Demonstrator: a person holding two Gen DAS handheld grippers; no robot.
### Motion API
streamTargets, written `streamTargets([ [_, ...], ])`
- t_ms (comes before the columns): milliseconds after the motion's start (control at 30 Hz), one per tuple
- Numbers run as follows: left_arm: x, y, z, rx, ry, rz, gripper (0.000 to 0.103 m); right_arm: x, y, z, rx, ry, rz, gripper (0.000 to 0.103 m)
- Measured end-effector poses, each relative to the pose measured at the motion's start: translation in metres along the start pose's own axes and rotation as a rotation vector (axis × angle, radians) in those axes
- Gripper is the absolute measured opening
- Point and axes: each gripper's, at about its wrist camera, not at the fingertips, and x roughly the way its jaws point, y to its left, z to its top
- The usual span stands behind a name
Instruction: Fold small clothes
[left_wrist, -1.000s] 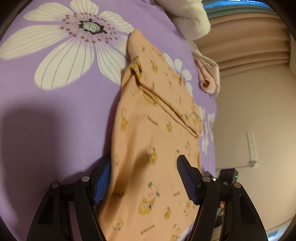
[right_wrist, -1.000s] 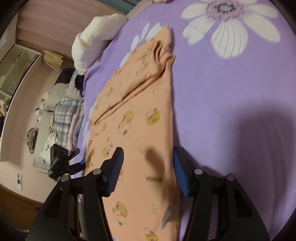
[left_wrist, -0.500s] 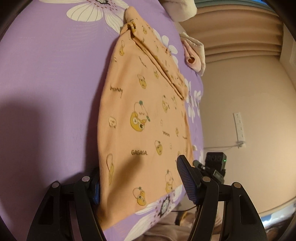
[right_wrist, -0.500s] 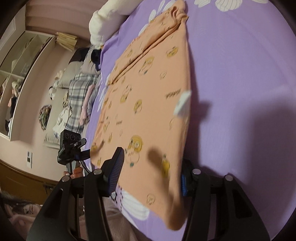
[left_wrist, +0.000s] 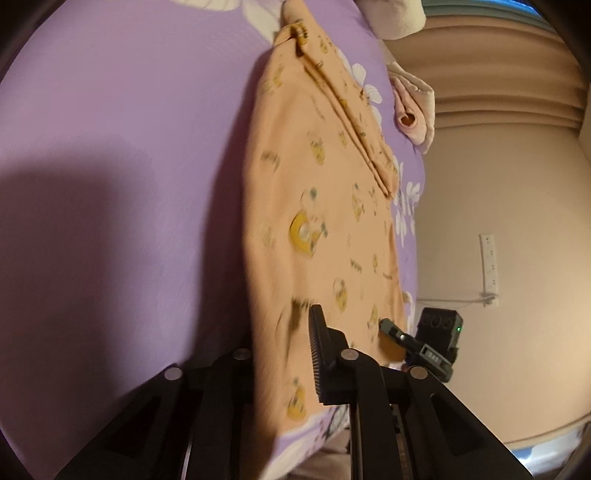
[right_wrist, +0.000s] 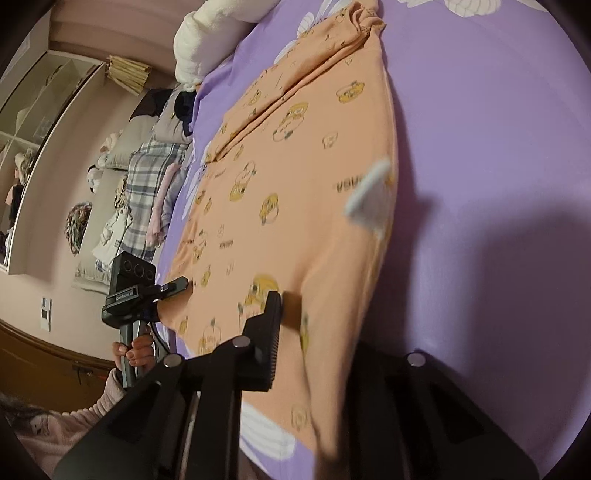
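Both grippers have just pinched the near hem of the orange cartoon-print shirt (left_wrist: 317, 229); half a second ago each pair of jaws stood wide astride the cloth, and now they have just been closing, with the hem bunched between them. The left gripper (left_wrist: 284, 354) is clenched on the hem corner at about 6 o'clock in its view, and the fabric puckers into creases where the ribbed pad bites; the right gripper (right_wrist: 306, 332) is likewise clamped on the opposite near corner, at 6 o'clock in its own view, its far finger hidden under the cloth. The shirt lies flat on the purple floral bedsheet (left_wrist: 122, 155), its body running toward 12 o'clock, one sleeve (right_wrist: 295, 74) already folded across it; a white label (right_wrist: 369, 192) stands up at the edge near 2 o'clock in the right view. With both corners held, the hem looks ready to be lifted and carried toward the collar for the cross fold; that is a judgement.
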Motion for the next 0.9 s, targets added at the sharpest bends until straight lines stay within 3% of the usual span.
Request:
streamTargets([
  [133, 0.001, 0.005, 0.000, -0.034, -0.002, -0.006, 0.002, -0.001, -0.001, -0.009, -0.009, 0.004, 0.007, 0.014],
  [200, 0.002, 0.000, 0.005, -0.039, -0.016, -0.005, 0.001, 0.003, 0.003, -0.006, -0.012, -0.003, -0.007, 0.007],
  [333, -0.006, -0.027, 0.008, 0.038, -0.060, -0.049, 0.000, -0.003, 0.024, -0.001, -0.089, -0.051, -0.007, 0.004],
  [600, -0.046, -0.099, 0.015, 0.269, -0.200, -0.136, 0.000, -0.056, 0.080, 0.018, -0.248, -0.268, 0.091, 0.004],
  [900, -0.058, -0.117, 0.012, 0.342, -0.248, -0.154, 0.000, -0.076, 0.092, 0.014, -0.312, -0.340, 0.106, 0.003],
])
